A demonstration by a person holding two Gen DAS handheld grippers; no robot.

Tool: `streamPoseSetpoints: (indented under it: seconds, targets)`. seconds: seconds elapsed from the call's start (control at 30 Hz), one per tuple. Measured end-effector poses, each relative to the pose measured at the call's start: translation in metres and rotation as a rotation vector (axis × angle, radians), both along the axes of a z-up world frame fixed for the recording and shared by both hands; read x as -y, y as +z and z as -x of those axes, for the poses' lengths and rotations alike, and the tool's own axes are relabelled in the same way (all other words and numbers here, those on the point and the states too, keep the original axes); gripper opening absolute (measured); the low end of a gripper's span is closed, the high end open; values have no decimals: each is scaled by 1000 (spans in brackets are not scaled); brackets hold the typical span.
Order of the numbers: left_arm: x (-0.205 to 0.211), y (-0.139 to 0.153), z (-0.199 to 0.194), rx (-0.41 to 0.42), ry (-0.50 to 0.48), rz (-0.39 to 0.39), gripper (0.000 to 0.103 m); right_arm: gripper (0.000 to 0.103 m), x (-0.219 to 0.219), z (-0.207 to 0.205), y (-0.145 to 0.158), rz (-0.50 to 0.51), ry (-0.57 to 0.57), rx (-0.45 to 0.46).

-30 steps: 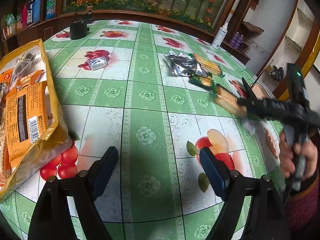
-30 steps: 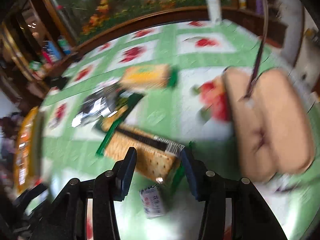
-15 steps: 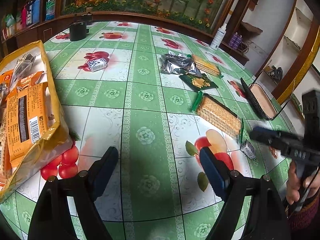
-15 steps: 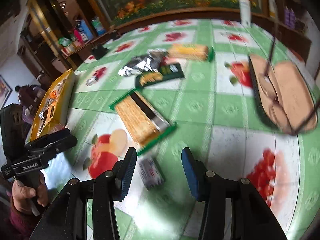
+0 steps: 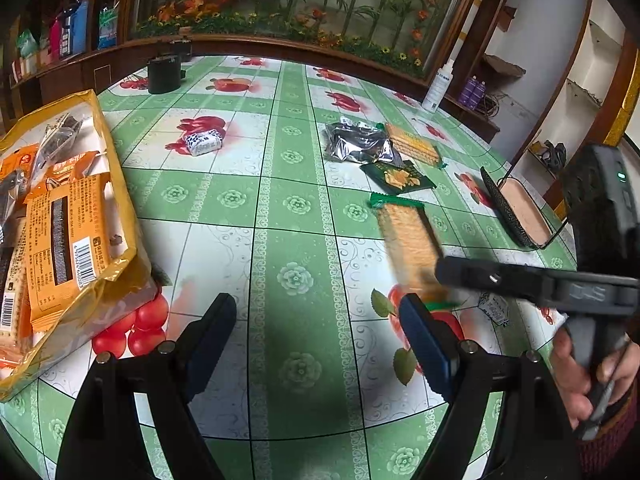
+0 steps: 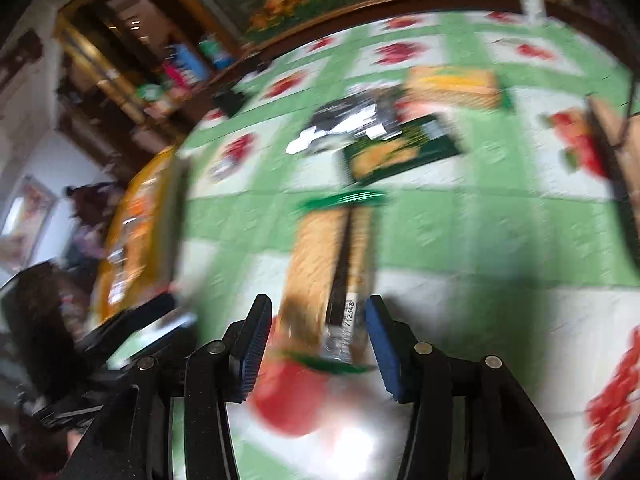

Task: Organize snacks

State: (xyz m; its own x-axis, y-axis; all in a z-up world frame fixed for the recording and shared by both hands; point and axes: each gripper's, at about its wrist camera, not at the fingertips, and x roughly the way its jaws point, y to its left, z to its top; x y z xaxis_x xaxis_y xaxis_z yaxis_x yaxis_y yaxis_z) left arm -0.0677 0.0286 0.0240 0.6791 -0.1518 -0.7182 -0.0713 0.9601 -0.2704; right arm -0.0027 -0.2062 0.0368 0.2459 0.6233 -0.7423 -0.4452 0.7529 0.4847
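Observation:
A long cracker pack (image 5: pixel 408 240) with green ends lies on the green fruit-print tablecloth, blurred in both views. In the right wrist view its near end (image 6: pixel 320 256) sits between the jaws of my right gripper (image 6: pixel 316 312), which are opening; a gap shows at the left pad. My right gripper (image 5: pixel 444 276) reaches in from the right in the left wrist view. My left gripper (image 5: pixel 316 308) hovers open over bare cloth with nothing between its fingers. An open yellow snack bag (image 5: pixel 60 220) lies at the left, orange packs inside.
Farther back lie a silver wrapper (image 5: pixel 356 144), a dark green pack (image 5: pixel 400 178) and another cracker pack (image 5: pixel 412 144). A small white packet (image 5: pixel 494 308) sits under the right gripper, a blue-white one (image 5: pixel 204 142) mid-left. An open glasses case (image 5: pixel 520 216), a black cup (image 5: pixel 164 74) and a white bottle (image 5: pixel 438 88) stand nearby.
The cracker pack, in the right gripper a second ago, then lay on the cloth. The right gripper has swung back over its near end and the pack has turned. The left gripper stayed put.

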Motion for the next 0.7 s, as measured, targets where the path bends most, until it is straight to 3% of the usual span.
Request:
streamPoseSetpoints:
  seconds: [0.07, 0.3, 0.47, 0.7]
  targets:
    - [-1, 0, 0, -3, 1, 5, 83, 53, 4, 6, 7, -33, -1, 7]
    - [-2, 0, -2, -26, -22, 81, 83, 56, 48, 19, 37, 20, -107, 150]
    - [2, 17, -6, -21, -30, 100, 83, 57, 71, 24, 38, 6, -156, 152]
    - [17, 33, -34, -66, -49, 213, 86, 57, 96, 19, 31, -10, -217, 127]
